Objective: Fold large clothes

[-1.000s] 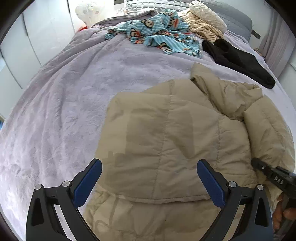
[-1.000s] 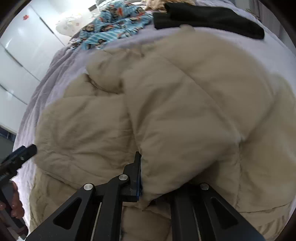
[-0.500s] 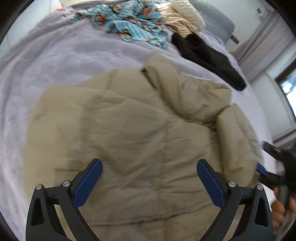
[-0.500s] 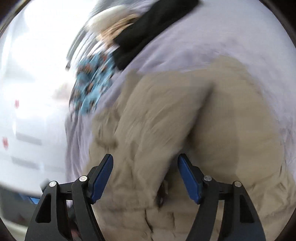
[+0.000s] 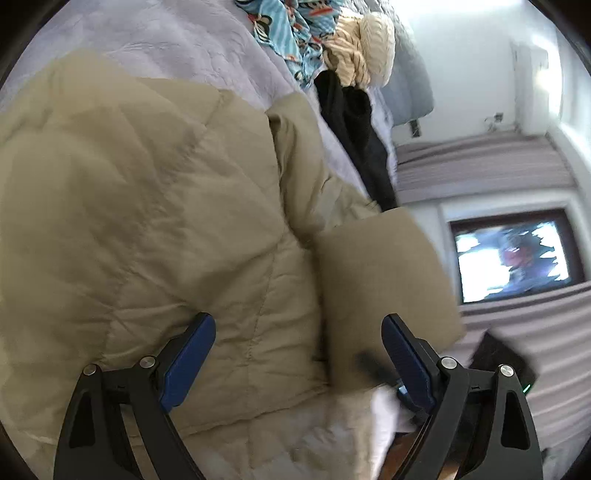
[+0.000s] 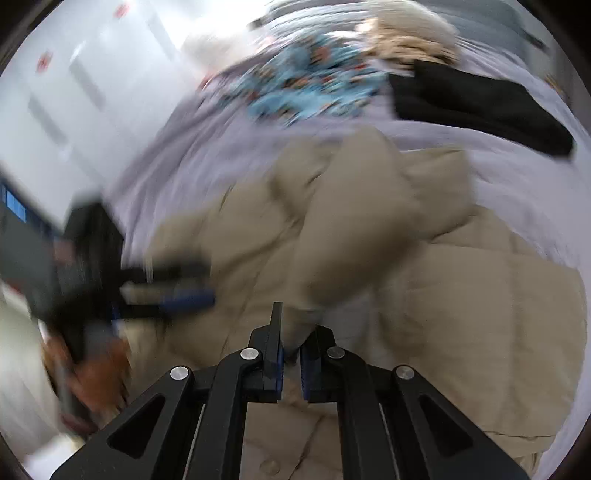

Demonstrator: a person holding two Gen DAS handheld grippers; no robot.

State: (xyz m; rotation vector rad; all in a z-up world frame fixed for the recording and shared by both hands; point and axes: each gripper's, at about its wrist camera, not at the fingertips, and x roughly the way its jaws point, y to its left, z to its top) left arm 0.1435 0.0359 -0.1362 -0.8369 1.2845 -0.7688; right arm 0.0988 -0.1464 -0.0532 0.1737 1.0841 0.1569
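A large beige padded jacket (image 5: pixel 155 221) lies on the lavender bedspread (image 5: pixel 177 40); it also fills the right wrist view (image 6: pixel 461 295). My left gripper (image 5: pixel 299 354) is open and empty, just above the jacket's body. A folded-over sleeve (image 5: pixel 380 280) lies beside its right finger. My right gripper (image 6: pixel 290 354) is shut on a fold of the jacket's sleeve (image 6: pixel 354 243). The left gripper shows blurred at the left of the right wrist view (image 6: pixel 162 288).
A blue monkey-print garment (image 5: pixel 291 33), a cream knit item (image 5: pixel 365 48) and a black garment (image 5: pixel 354 125) lie at the far end of the bed. White wardrobe doors (image 6: pixel 74 92) stand left. A window (image 5: pixel 513 254) and curtains are right.
My right gripper opened, shifted, and has shut again on the sleeve. My left gripper stayed open and swung right over the jacket, toward the sleeve and the window side.
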